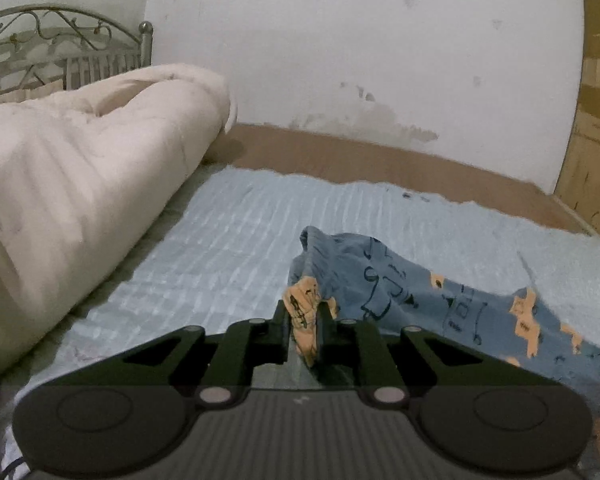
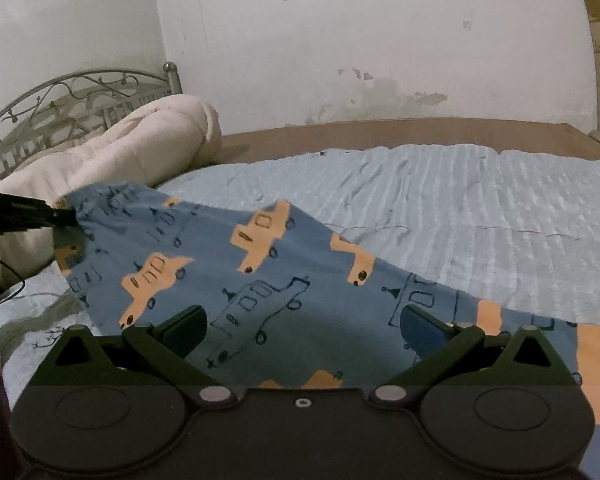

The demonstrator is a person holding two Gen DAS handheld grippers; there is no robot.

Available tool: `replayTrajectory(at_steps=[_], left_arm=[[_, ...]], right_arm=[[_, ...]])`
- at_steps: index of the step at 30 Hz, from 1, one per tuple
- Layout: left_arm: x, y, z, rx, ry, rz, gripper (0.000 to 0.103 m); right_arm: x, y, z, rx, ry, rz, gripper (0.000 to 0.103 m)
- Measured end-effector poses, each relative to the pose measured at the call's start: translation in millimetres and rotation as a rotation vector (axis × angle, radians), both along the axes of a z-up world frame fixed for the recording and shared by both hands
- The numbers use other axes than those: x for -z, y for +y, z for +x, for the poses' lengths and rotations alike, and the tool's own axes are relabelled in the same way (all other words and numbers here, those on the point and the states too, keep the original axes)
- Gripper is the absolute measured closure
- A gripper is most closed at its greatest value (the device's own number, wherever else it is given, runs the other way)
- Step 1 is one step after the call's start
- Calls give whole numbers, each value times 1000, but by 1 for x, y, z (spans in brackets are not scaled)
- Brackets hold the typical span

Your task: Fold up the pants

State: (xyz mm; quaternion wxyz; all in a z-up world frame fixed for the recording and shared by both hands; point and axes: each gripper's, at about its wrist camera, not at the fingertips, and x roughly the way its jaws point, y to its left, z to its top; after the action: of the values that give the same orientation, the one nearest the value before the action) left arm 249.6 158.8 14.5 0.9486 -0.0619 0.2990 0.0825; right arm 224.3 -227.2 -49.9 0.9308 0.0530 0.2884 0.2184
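Note:
The pants (image 2: pixel 236 276) are blue with orange and outlined truck prints and lie on the light blue bedspread (image 2: pixel 480 208). My left gripper (image 1: pixel 305 312) is shut on an edge of the pants (image 1: pixel 384 280) and lifts it off the bed; the cloth trails away to the right. In the right wrist view the left gripper (image 2: pixel 66 216) holds that edge at the far left. My right gripper (image 2: pixel 304 320) is open wide, its fingers spread just over the middle of the pants, holding nothing.
A rolled cream comforter (image 1: pixel 72 184) lies along the left side of the bed, before a metal headboard (image 1: pixel 60 40). A brown bed edge (image 1: pixel 380 160) meets the stained white wall. A wooden cabinet (image 1: pixel 596 140) stands at right.

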Motion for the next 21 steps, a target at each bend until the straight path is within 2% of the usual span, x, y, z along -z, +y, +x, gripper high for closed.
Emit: replayTrajectory(at_steps=[5,8,11,14,16,18,21], left_arm=[[37,12,27,2,81,-26,89],[57,14,35,-23,126,-37,85],[61,10,35,-27,132,-8,84],[60,10,34,-34,131,-13,84],[60,10,34,-32,133,-16,84],[59,12,32,-25,134,-12,81],[59,11,31,-38,137,10,69]], right_arm=[[-9,7,16,12,-11,-75,1],[-21,25,45,14,-16,-112,1],[-26,53,81,-42,-16,-86,1],[-20,99,115,-115,-21,-125,1],[-11,127,133,-144,-26,-188,1],[4,148,146,-142,0,-303,1],[15,142,149,-62,-12,-406,1]])
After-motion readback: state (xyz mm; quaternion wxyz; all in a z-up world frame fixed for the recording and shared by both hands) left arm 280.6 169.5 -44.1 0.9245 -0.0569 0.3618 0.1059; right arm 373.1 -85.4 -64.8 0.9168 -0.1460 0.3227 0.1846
